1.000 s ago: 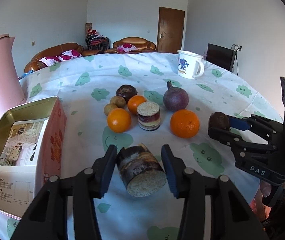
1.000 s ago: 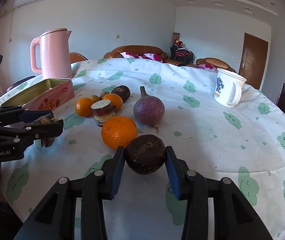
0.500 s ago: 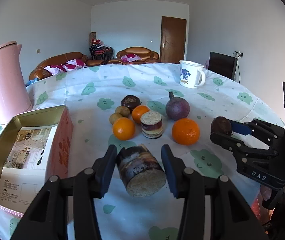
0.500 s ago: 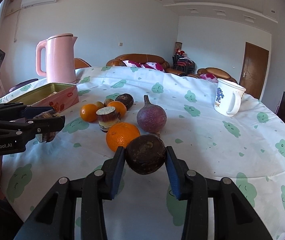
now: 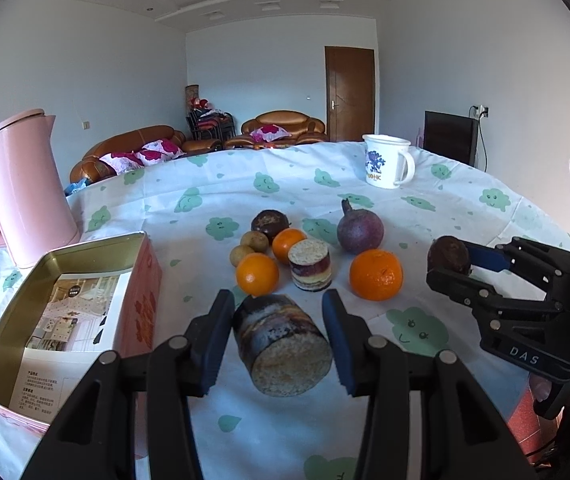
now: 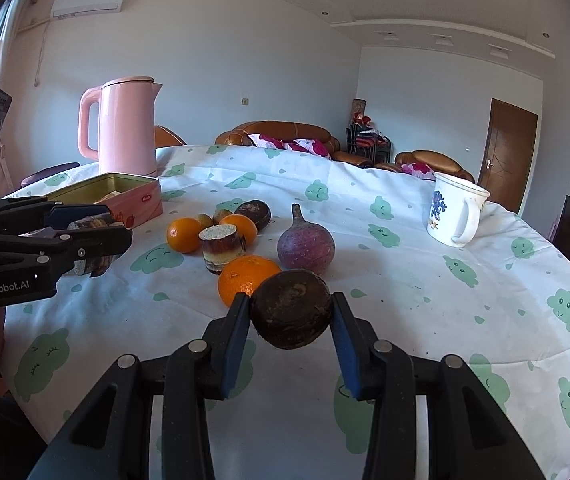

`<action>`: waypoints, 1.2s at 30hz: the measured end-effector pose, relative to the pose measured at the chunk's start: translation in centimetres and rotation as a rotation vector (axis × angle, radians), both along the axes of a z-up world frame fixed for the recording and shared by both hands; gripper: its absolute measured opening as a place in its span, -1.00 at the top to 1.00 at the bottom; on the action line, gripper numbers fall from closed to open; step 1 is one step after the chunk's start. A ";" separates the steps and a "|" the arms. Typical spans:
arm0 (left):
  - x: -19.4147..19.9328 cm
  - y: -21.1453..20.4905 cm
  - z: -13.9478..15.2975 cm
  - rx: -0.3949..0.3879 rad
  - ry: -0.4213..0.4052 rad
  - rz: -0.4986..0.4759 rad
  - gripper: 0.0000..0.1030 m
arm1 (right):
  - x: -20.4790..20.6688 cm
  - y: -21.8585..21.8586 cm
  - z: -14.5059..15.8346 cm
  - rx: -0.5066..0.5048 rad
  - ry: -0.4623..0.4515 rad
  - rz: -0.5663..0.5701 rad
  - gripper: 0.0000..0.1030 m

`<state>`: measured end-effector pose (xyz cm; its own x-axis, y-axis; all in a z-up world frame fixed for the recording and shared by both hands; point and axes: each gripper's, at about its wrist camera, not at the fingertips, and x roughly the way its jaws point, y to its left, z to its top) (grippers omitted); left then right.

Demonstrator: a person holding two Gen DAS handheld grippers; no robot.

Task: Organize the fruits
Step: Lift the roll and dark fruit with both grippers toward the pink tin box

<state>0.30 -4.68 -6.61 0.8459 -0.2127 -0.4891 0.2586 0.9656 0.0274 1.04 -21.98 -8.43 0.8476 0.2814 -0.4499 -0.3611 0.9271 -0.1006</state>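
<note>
White walls, brown sofas, door

Black tongs — blue pads.

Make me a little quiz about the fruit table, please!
1. True or false: the pink kettle lies tipped over.
2. What does the right gripper hold: A an orange, B a dark round fruit, C the mug?
3. How many oranges sit on the tablecloth?

Key: 1 false, it stands upright. 2 B. 3 three.
</note>
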 end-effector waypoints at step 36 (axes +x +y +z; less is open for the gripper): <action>-2.4 0.6 2.6 0.018 -0.201 0.078 0.08 | -2.1 0.0 1.8 0.046 -0.141 0.015 0.18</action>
